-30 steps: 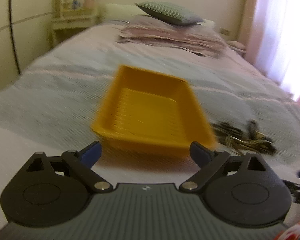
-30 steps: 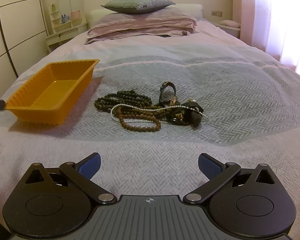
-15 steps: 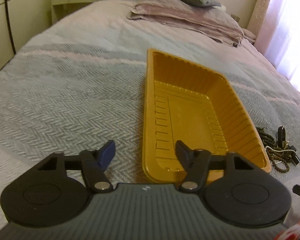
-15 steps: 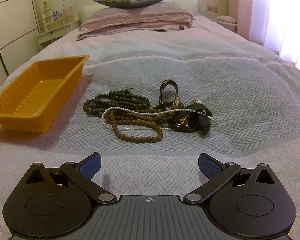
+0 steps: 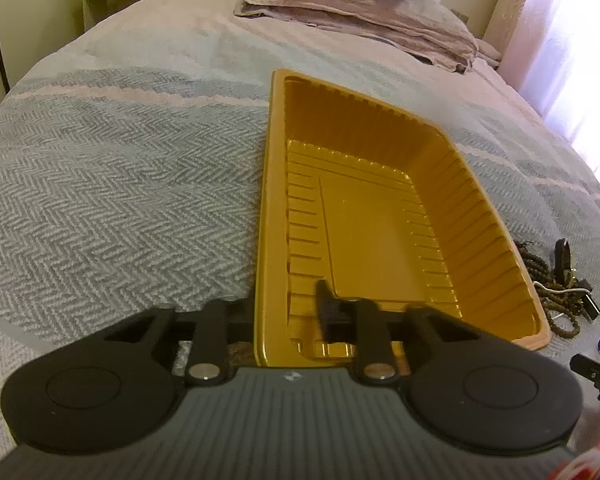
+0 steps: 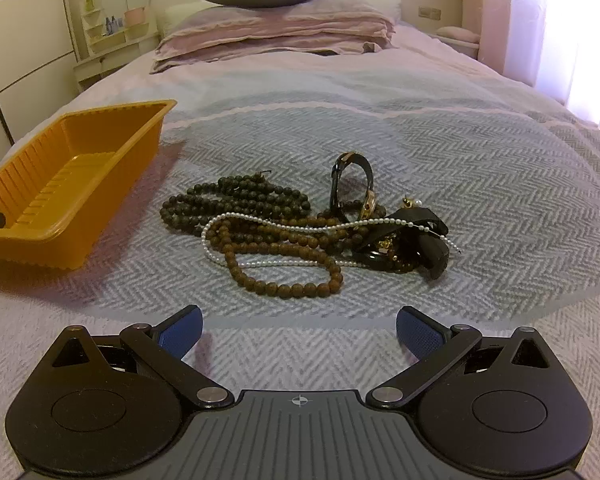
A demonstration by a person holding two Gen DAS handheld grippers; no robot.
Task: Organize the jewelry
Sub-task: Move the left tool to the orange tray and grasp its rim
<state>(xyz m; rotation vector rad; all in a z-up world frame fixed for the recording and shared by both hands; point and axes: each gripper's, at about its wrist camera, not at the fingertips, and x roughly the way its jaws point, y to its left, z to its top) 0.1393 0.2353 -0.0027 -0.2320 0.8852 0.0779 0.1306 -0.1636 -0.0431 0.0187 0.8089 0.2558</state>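
Straddling the near wall of the empty orange tray (image 5: 380,216), the left hand-held gripper (image 5: 286,308) has just been closing on it (right hand-held gripper (image 6: 298,326) wide); jewelry pile (image 6: 300,228) lies beside the tray on the bed (image 6: 460,152).

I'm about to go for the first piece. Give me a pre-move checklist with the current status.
1. Left gripper on yellow tray: fingers have just been closing on its near wall, one inside and one outside: ok.
2. Tray empty: ok.
3. Right gripper open: ok.
4. Jewelry pile ahead of right gripper, nothing between: ok.
5. Pieces separate: not ok; pearl strand crosses brown beads.
6. Tray grip firm: cannot tell.
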